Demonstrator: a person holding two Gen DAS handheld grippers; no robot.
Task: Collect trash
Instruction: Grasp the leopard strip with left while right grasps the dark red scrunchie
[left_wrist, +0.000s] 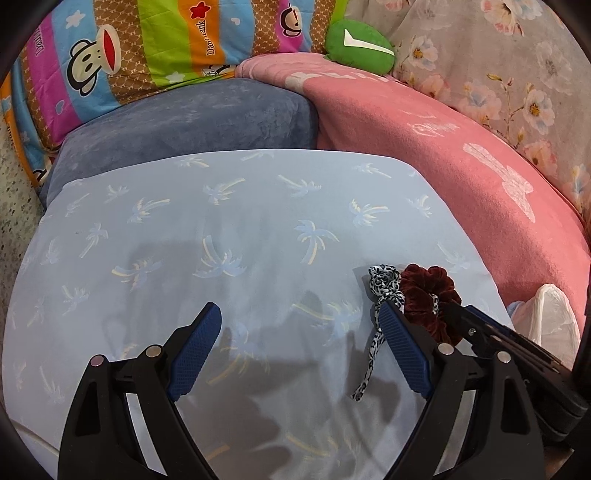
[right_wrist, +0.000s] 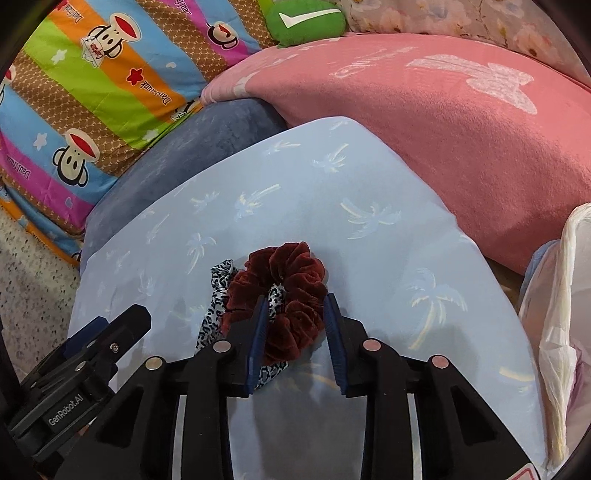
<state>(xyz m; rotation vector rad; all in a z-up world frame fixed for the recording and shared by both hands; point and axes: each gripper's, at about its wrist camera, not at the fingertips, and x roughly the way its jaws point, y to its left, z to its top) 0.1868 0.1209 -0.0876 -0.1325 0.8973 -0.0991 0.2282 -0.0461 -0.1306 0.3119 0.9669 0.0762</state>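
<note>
Two hair ties are being collected: the maroon scrunchie (right_wrist: 286, 295) is straddled by the half-open right gripper (right_wrist: 293, 314), closing needed next, while the left gripper (left_wrist: 299, 325) is held wide open, empty.

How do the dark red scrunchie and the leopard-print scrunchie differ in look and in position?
The dark red scrunchie is plain velvet; the leopard-print scrunchie is patterned black and white. The red one is thick and lies between the right tool fingers; the leopard one is thin and lies partly beneath it. Both rest on the blue palm-print cushion.
</note>
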